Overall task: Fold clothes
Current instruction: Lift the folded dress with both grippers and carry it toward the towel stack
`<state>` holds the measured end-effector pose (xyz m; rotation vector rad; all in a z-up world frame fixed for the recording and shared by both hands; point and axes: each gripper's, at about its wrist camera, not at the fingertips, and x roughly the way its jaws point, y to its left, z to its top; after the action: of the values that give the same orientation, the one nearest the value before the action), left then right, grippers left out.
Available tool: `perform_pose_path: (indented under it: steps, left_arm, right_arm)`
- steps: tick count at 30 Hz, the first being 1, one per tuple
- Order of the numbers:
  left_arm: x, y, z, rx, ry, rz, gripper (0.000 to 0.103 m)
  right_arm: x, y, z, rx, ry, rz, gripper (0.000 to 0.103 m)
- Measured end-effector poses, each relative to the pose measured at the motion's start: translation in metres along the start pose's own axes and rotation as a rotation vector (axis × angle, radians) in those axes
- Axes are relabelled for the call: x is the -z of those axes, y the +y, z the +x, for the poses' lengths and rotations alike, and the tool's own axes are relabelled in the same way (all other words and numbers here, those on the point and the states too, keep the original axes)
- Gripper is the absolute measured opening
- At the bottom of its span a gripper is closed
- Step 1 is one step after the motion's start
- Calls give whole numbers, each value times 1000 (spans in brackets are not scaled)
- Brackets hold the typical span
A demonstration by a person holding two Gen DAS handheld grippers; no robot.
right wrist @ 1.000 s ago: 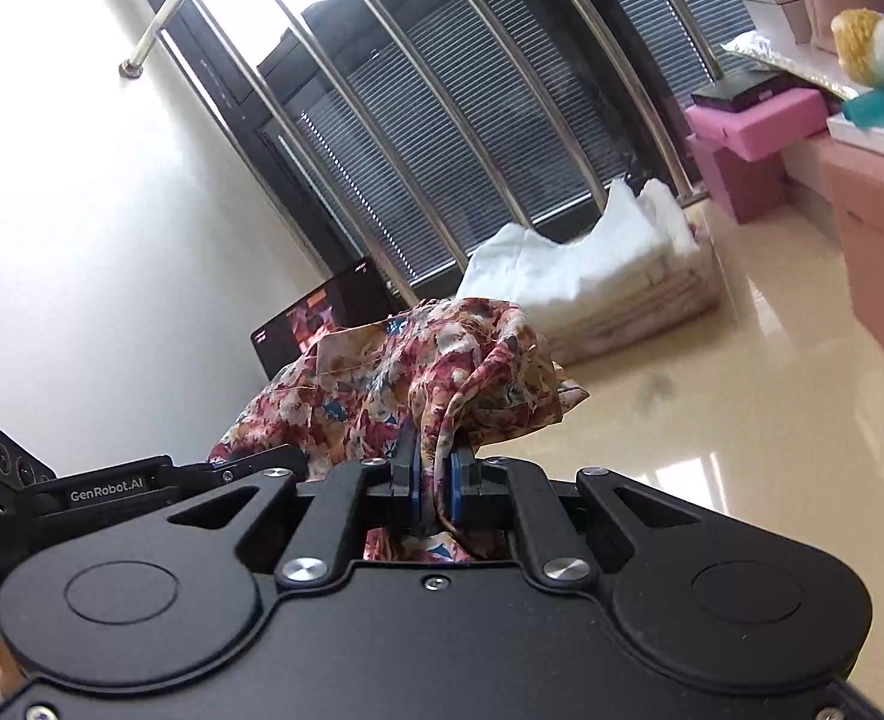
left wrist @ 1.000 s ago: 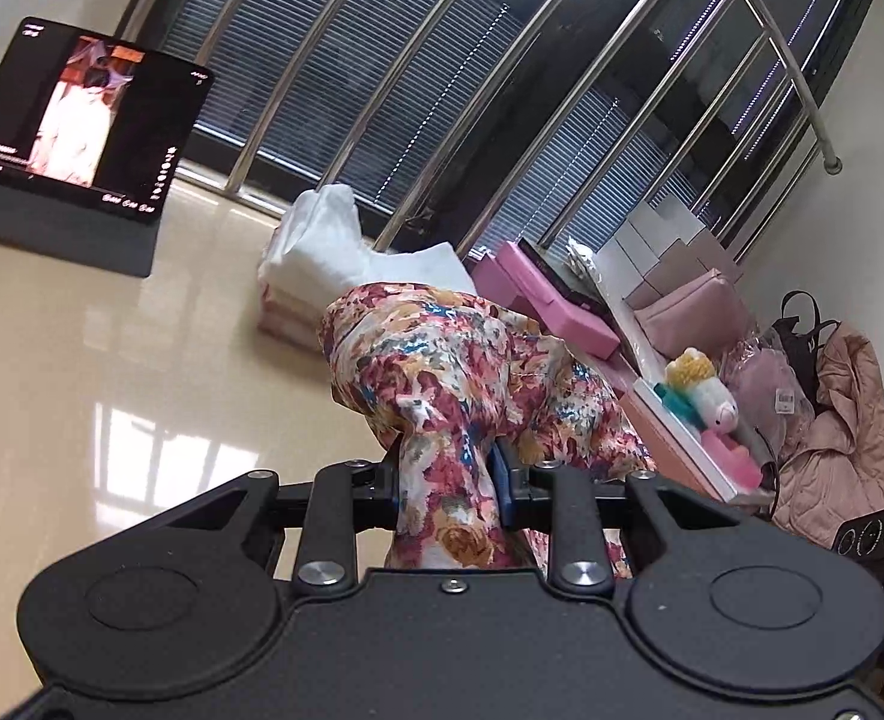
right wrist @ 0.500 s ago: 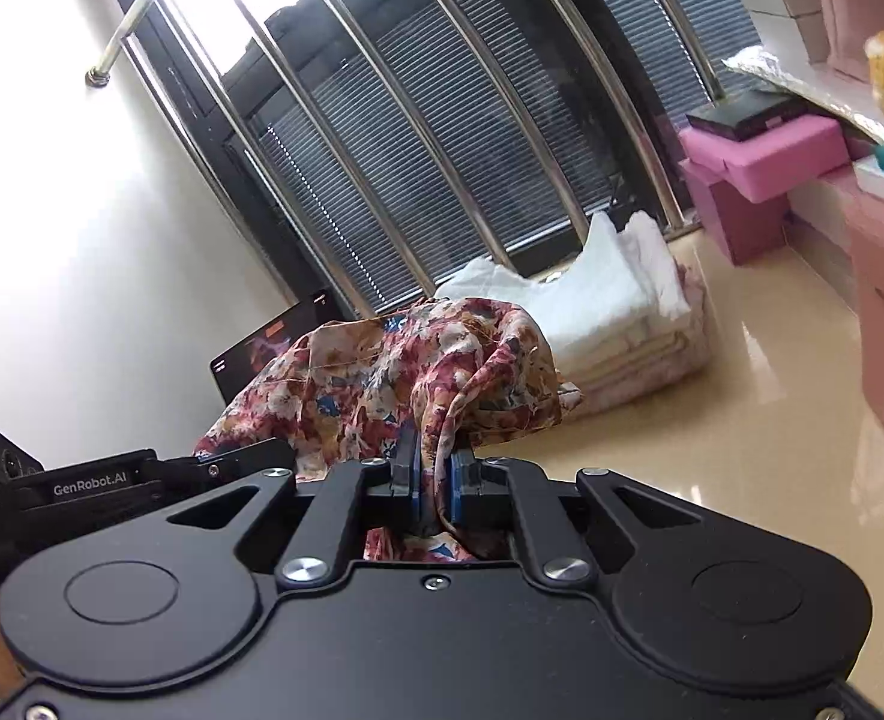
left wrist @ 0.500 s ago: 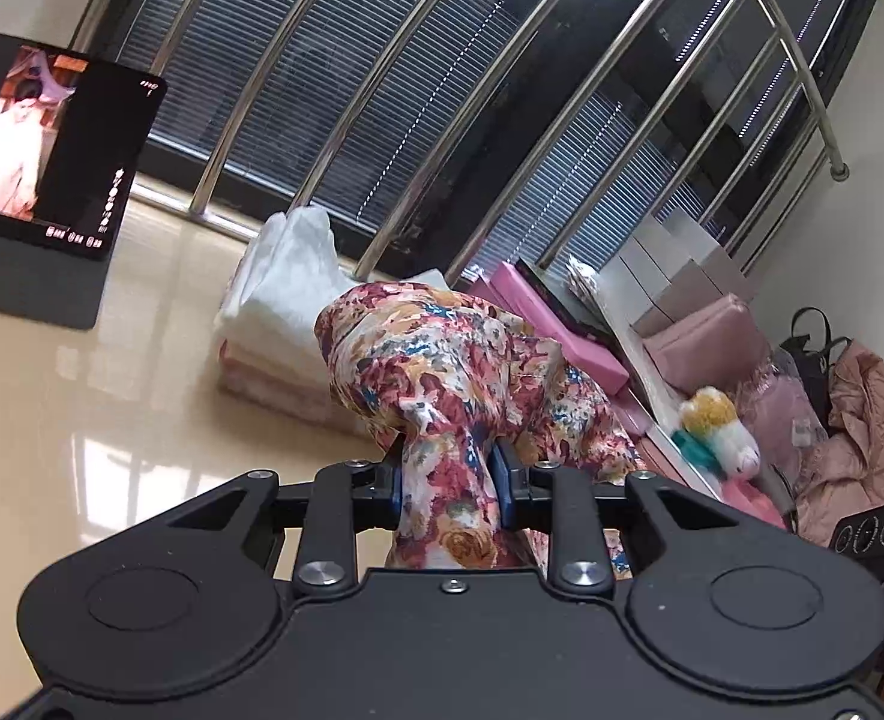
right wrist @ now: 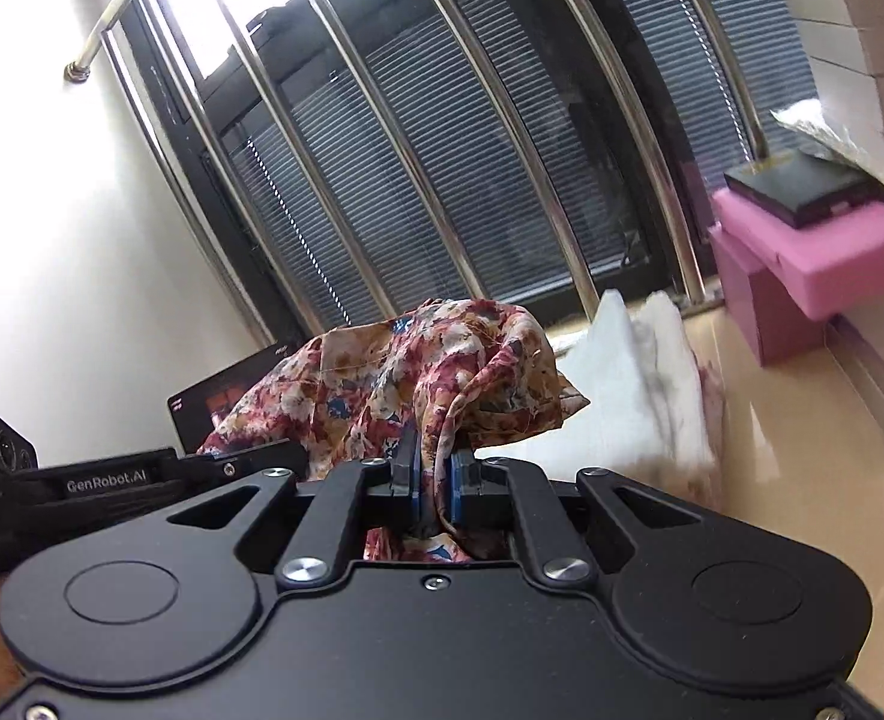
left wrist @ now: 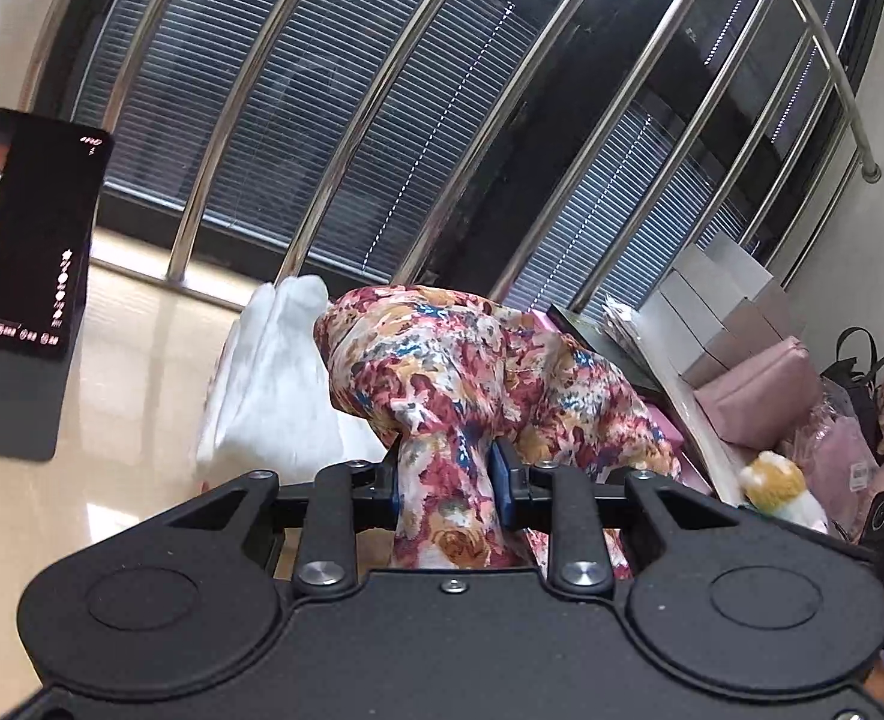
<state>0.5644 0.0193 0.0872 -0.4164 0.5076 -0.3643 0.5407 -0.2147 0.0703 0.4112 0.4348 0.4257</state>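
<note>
Both views are tilting up versus a second ago: more window bars and blinds are filling the frames and less of the glossy floor is showing. In the left wrist view the tablet is sliding off the left edge and the plush toy is dropping low right. In the right wrist view the white folded stack is smearing with motion blur.

Grips are staying unchanged. Left gripper is pinching a thick bunched roll of the floral garment, fingers held apart by the cloth. Right gripper is nearly closed on a thin fold of the same floral garment.

The garment is hanging in the air between the two grippers, crumpled and draping over the fingertips, red, tan and blue print, a stitched hem showing in the right view.

The garment's overall shape is not readable, since the gripper bodies are covering its lower part. The left gripper body is cutting in at the left of the right view. The tablet screen content is too small to make out.
</note>
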Motion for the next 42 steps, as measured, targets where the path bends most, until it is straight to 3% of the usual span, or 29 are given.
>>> perform_pose_path:
  steps: [13, 20, 31, 38, 41, 42]
  left_arm:
    - [-46, 5, 58, -51, -32, 44, 27]
    - [-61, 9, 100, -96, -14, 61, 27]
    - [-50, 30, 158, -204, 79, 120, 27]
    - [-41, 43, 174, -233, 114, 147, 27]
    - [-40, 45, 178, -259, 122, 151, 34]
    - [-40, 47, 178, -270, 124, 146, 41]
  right_arm:
    - [-48, -12, 58, 39, -19, -88, 9]
    - [-65, -35, 93, 76, -11, -59, 9]
    - [-45, -66, 159, 164, 95, -76, 9]
    - [-34, -72, 170, 165, 126, -113, 9]
    - [-31, -76, 173, 181, 129, -113, 17]
    - [-31, -78, 173, 190, 122, -101, 21]
